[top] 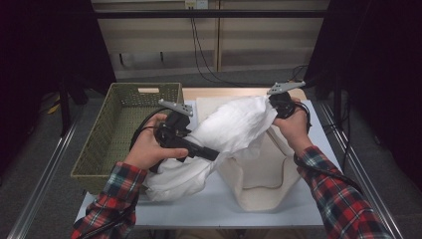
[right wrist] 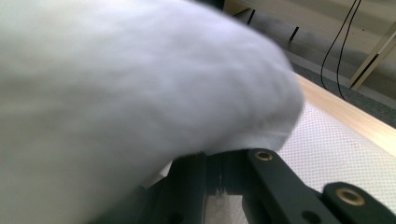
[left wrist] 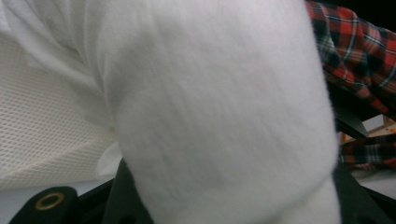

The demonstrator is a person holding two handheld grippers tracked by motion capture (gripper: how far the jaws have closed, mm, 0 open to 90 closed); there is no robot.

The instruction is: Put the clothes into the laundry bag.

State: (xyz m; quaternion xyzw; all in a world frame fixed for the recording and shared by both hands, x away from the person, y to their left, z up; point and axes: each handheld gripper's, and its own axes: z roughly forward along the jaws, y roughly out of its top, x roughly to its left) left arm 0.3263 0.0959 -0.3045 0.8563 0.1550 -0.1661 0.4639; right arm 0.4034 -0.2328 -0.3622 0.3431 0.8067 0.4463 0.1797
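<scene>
No readable writing — both grippers, left (top: 211, 154) and right (top: 274, 105), clamp the white cloth (top: 229, 130)

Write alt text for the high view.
A person in plaid sleeves holds a white cloth above a table with two grippers: the right gripper pinches its top corner, and the left gripper is pushed into its lower folds. A green basket stands at the left, and a cream mesh bag lies under the cloth.
</scene>
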